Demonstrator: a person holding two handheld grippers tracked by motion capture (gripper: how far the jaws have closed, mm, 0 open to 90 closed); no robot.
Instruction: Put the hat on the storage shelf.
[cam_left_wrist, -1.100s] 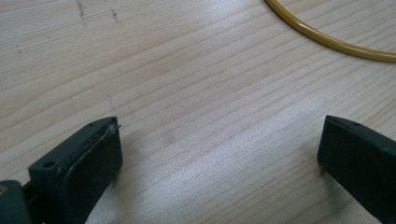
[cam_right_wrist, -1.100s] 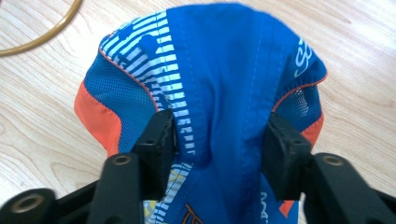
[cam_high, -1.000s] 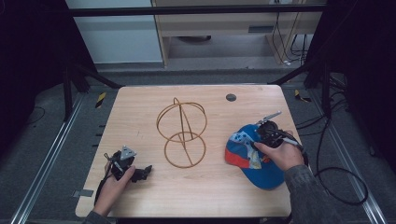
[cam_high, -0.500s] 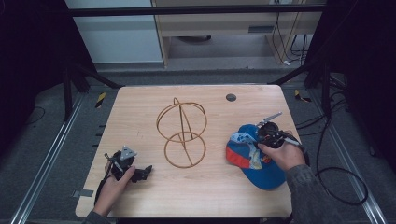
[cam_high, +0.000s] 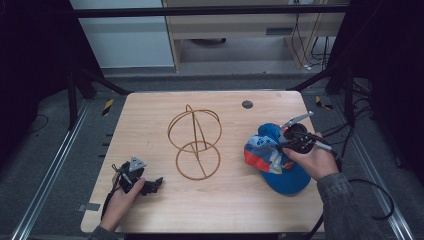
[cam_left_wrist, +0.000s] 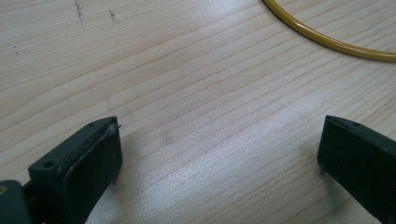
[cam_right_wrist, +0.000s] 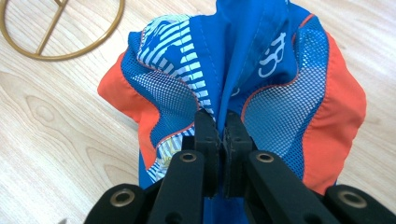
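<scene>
A blue cap (cam_high: 272, 155) with orange and white mesh panels lies at the right of the wooden table (cam_high: 220, 200). My right gripper (cam_high: 284, 145) is shut on a fold of the cap's crown (cam_right_wrist: 261, 70), the fabric bunched up between the two jaws (cam_right_wrist: 223, 128). A gold wire stand (cam_high: 195, 140), made of an upright hoop on a round base ring, is at the table's middle. My left gripper (cam_high: 156, 184) rests low at the front left, open over bare wood (cam_left_wrist: 219, 154), with a curve of the stand's ring (cam_left_wrist: 327, 42) just ahead.
A small dark round hole (cam_high: 247, 104) sits near the table's far edge. Black frame posts and cables stand beyond the right side. Bare wood lies between the stand and the left gripper.
The right gripper and the cap have shifted slightly, with the crown pulled up a little more. The left gripper has stayed where it was.
</scene>
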